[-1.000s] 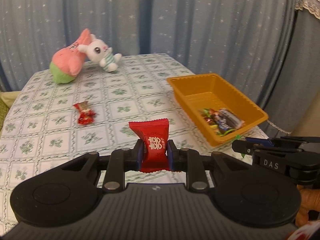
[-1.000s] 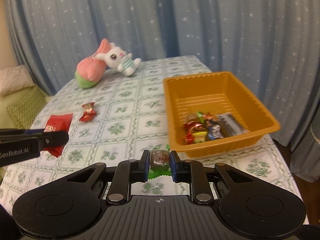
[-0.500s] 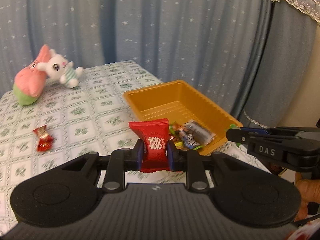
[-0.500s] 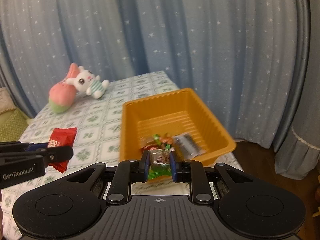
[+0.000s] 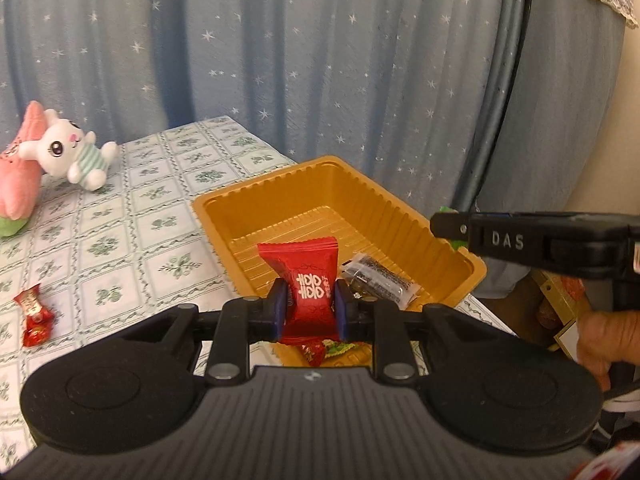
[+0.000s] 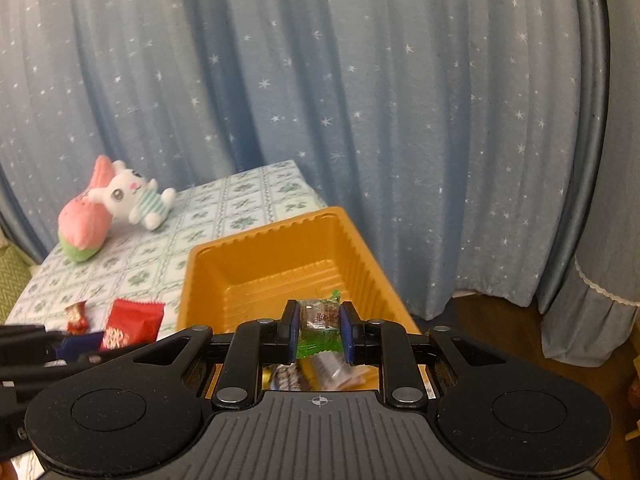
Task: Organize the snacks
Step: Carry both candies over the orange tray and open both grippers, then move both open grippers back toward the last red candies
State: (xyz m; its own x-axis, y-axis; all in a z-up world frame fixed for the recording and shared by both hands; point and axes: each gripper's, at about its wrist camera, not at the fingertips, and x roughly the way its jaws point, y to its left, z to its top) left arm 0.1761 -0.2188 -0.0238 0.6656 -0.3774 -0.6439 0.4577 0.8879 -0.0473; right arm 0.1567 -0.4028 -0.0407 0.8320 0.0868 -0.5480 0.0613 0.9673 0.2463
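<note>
Snacks in both grippers, both poised over the orange tray [image 5: 404, 204].

Left gripper [image 5: 310, 312]: fingers [image 5: 279, 306] closed tight on a red candy packet [image 5: 308, 276] with white characters on it. Packet stands upright, pinched at its lower half, top edge sticking up well above the fingertips. Hangs over the near end of the tray, close to the near wall.

Right gripper [image 6: 319, 330]: fingers [image 6: 291, 324] clamped on a small green-wrapped candy [image 6: 319, 330], clear-ish wrapper with a brown piece inside, green ends poking out above and below the pads. Also held over the tray's near end, above the stuff already in there.

Inside the tray: a dark bar in clear wrapper [image 5: 380, 280] lying flat just right of the red packet, plus a red and green wrapped candy [image 5: 326, 350] peeking out under the left fingers. Far half of the tray bare ribbed floor.

On the table [image 5: 160, 208], well left of the tray: one small red twist-wrapped candy [image 5: 34, 316] lying loose on the green floral cloth. Further back at the far left corner, a white plush bunny [image 5: 70, 154] leaning against a pink plush [image 5: 18, 184]. Starry blue curtain [image 5: 320, 60] behind all of it.

Right gripper's side also visible in the left view, marked DAS, off past the tray's right wall.
</note>
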